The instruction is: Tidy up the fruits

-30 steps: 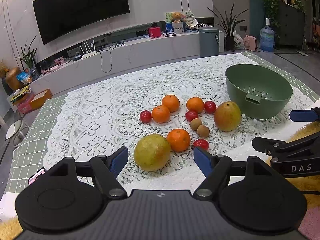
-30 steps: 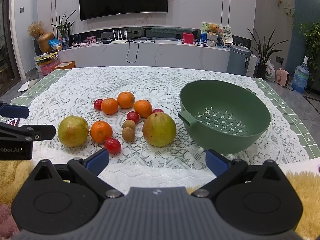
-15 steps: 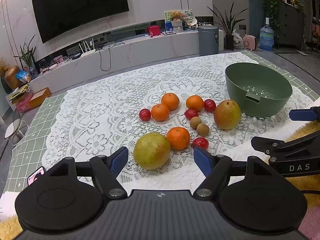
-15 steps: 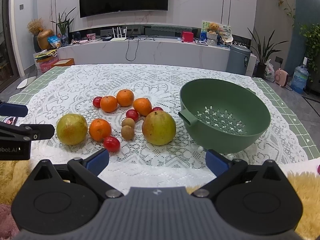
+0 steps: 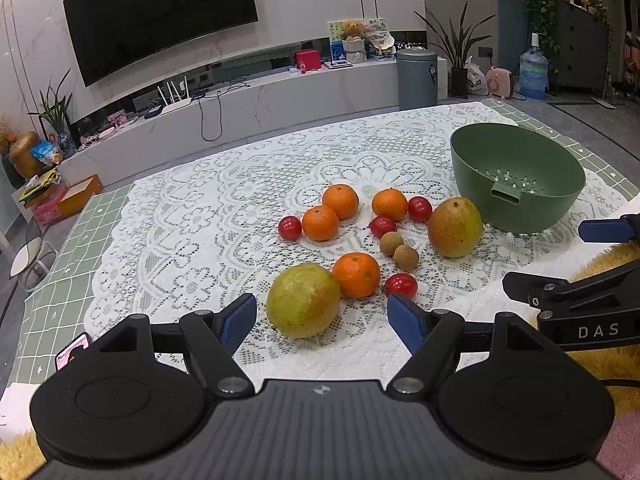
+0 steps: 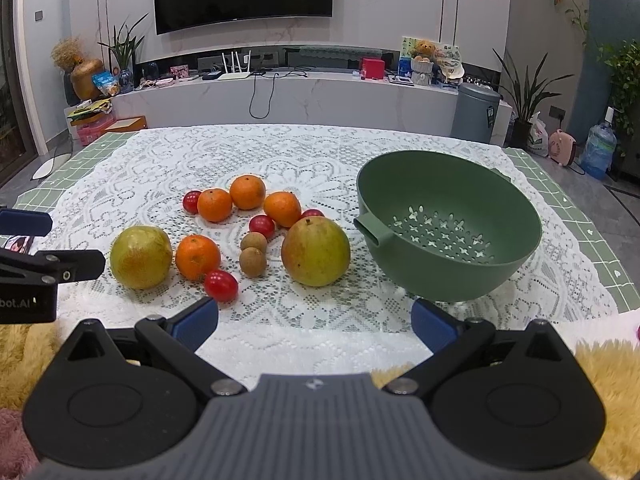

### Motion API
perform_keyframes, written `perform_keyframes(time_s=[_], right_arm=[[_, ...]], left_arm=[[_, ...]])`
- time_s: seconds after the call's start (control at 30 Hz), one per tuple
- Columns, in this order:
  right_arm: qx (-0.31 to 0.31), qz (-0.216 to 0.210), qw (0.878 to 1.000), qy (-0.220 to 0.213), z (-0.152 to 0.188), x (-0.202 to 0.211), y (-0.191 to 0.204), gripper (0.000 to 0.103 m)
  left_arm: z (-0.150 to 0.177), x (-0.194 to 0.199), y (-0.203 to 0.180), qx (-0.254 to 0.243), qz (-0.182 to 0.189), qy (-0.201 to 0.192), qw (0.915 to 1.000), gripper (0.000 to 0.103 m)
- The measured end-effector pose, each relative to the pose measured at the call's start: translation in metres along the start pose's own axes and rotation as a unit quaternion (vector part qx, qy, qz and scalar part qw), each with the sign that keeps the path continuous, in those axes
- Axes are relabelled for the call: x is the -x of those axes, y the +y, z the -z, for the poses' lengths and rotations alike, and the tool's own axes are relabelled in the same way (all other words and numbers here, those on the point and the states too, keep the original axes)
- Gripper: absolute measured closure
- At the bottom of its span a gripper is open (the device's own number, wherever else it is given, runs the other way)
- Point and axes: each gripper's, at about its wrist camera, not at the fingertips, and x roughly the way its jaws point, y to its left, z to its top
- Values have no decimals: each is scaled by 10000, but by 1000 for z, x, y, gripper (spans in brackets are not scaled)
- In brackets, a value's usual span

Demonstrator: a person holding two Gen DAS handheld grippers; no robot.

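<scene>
Both grippers' fingers (image 5: 240, 318) (image 6: 434, 326) spread wide, holding nothing.

The desk (image 6: 560, 280) wears a green checked cover with a white lace cloth (image 6: 320, 320) laid over it, and a yellow furry mat (image 6: 612, 380) lies at the near edge. On the lace, a green colander bowl (image 6: 448, 268) stands at 3 o'clock of the fruit cluster, just beside a large yellow-green fruit (image 6: 316, 251), with a second large one (image 6: 141, 257) at 9 o'clock. Between them lie four oranges (image 6: 197, 257), four small red fruits (image 6: 221, 285) and two touching brown longans (image 6: 253, 262); a phone (image 5: 72, 350) rests at the desk's near-left edge.
</scene>
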Motion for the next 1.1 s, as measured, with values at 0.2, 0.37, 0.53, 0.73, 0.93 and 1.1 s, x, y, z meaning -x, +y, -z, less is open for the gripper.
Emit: perform_keyframes(time_s=[0.2,0.37,0.53,0.73,0.93,1.1], right_arm=[[-15,-6,10000,25,0,-2,-1,4],[-20,-7,10000,33,0,-2,-1,4],[-25,-11,10000,44,0,-2,-1,4],[-17,-21,10000,54,1,-2,0,4],[-14,-12,10000,66,1,-2,0,4],[-22,-13,10000,68,1,-2,0,4]], left_arm=[[1,0,0,-26,15,32,10000,16],[0,0,0,-16,11,32,10000,16],[0,0,0,-16,10,36,10000,16],[1,1,0,22,61,29,10000,16],[1,2,2,48,102,32,9999,16],[-1,3,3,74,120,38,9999,17]])
